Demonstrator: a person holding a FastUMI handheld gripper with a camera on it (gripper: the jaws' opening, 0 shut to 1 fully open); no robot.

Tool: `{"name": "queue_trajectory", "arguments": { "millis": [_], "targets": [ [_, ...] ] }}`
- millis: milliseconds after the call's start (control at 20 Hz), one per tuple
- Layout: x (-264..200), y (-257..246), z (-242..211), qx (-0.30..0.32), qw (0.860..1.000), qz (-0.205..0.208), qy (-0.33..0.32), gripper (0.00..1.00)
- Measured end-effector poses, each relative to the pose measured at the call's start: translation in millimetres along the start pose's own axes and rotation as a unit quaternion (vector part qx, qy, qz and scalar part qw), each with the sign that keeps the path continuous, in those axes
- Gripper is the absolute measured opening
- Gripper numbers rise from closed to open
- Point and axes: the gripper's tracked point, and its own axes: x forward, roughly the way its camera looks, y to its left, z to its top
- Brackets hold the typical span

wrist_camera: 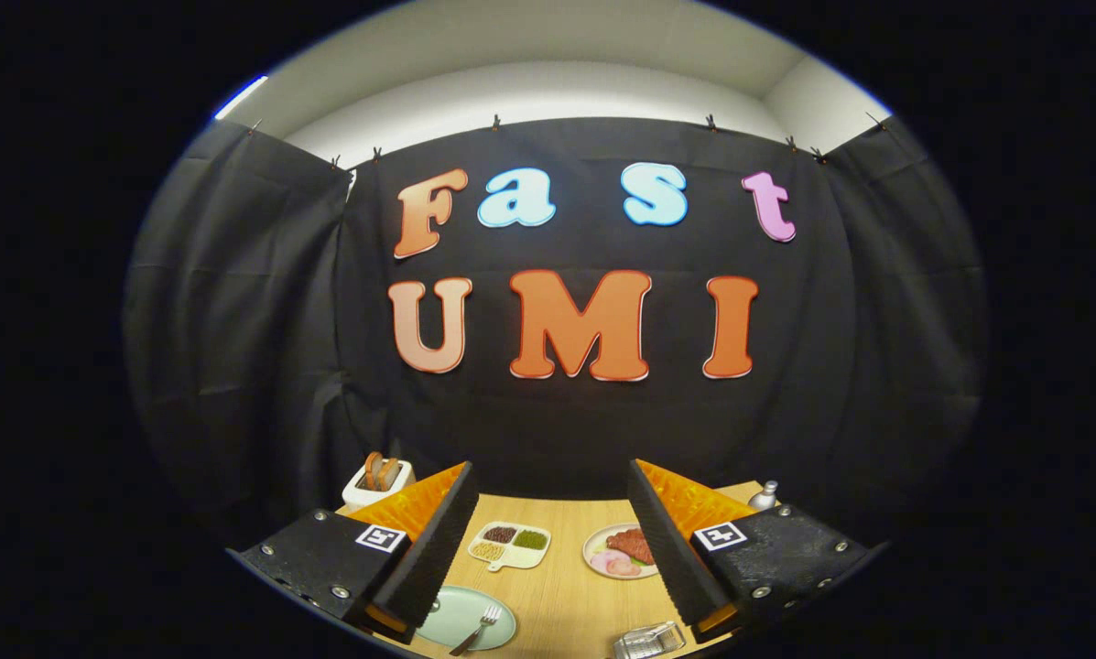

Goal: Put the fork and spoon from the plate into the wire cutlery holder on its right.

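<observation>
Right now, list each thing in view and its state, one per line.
gripper: open, holding nothing, above the table.
fork: lying on the green plate.
green plate: on the table, left finger partly covering it.
wire cutlery holder: lying on the table, nothing seen in it.
toaster: bread in its slots.
</observation>
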Motion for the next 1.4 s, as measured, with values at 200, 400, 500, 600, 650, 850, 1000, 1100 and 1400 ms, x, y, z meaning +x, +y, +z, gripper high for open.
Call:
{"name": "queue_trajectory", "arguments": {
  "millis": [200,400,500,600,650,850,1000,1100,1400],
  "targets": [
    [17,41,-70,-0.004,0.991,0.044,0.129,0.98],
    [21,66,-118,0.011,0.973,0.065,0.219,0.98],
    [21,77,-146,0.015,0.962,0.070,0.265,0.97],
    [14,87,-176,0.022,0.945,0.079,0.318,0.94],
    [13,92,-189,0.027,0.937,0.084,0.338,0.89],
    [9,106,-242,0.023,0.905,0.079,0.417,0.84],
    [4,112,-282,0.031,0.882,0.061,0.466,0.82],
    [1,112,-303,0.029,0.869,0.052,0.491,0.79],
    [-8,110,-359,0.026,0.824,0.023,0.566,0.73]
  ]
}}
